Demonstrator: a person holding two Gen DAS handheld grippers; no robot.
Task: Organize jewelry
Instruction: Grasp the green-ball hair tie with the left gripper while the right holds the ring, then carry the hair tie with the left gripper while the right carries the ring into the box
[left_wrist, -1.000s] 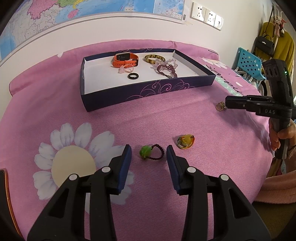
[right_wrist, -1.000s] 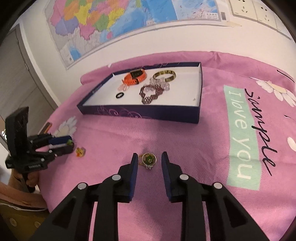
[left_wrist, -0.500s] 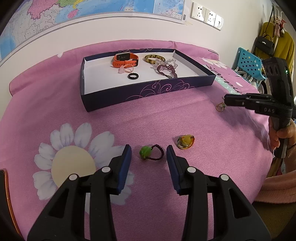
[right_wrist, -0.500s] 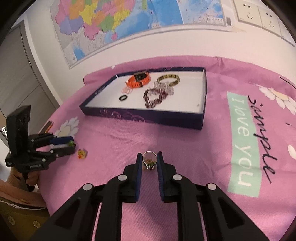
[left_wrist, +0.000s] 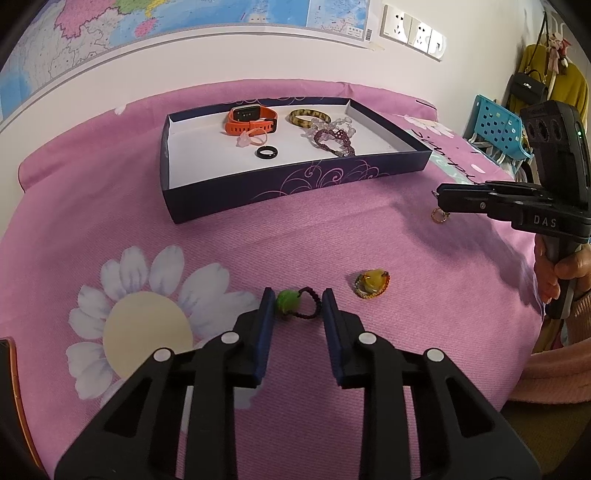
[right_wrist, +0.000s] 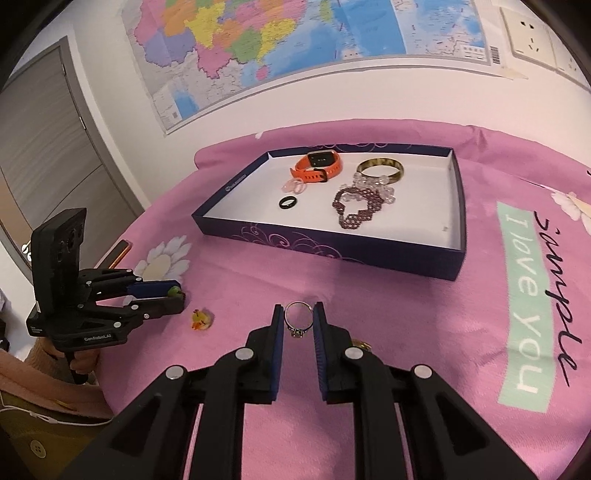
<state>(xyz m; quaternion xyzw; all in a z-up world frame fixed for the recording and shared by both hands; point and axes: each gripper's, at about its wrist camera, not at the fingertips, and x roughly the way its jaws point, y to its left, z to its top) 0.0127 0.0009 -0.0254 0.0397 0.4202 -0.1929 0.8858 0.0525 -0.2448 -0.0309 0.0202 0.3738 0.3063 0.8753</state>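
Note:
A dark blue tray (left_wrist: 295, 184) (right_wrist: 332, 251) holds an orange watch (left_wrist: 251, 119), a tortoiseshell bangle (left_wrist: 309, 117), bead bracelets (left_wrist: 332, 138), a pink ring and a black ring (left_wrist: 266, 152). My left gripper (left_wrist: 297, 304) has closed on a green-bead ring (left_wrist: 295, 302) lying on the pink cloth. My right gripper (right_wrist: 298, 319) is shut on a silver ring (right_wrist: 298, 321) and holds it above the cloth; it shows in the left wrist view (left_wrist: 439, 214). A yellow-stone ring (left_wrist: 372, 283) (right_wrist: 201, 319) lies on the cloth.
The round table is covered by a pink flowered cloth (left_wrist: 406, 240). A phone (right_wrist: 116, 254) lies near the left edge. A wall with a map stands behind. A blue basket (left_wrist: 495, 125) and hanging bags are at far right.
My left jaws have narrowed onto the green-bead ring. My right gripper has closed on the silver ring and lifted it off the cloth toward the tray.

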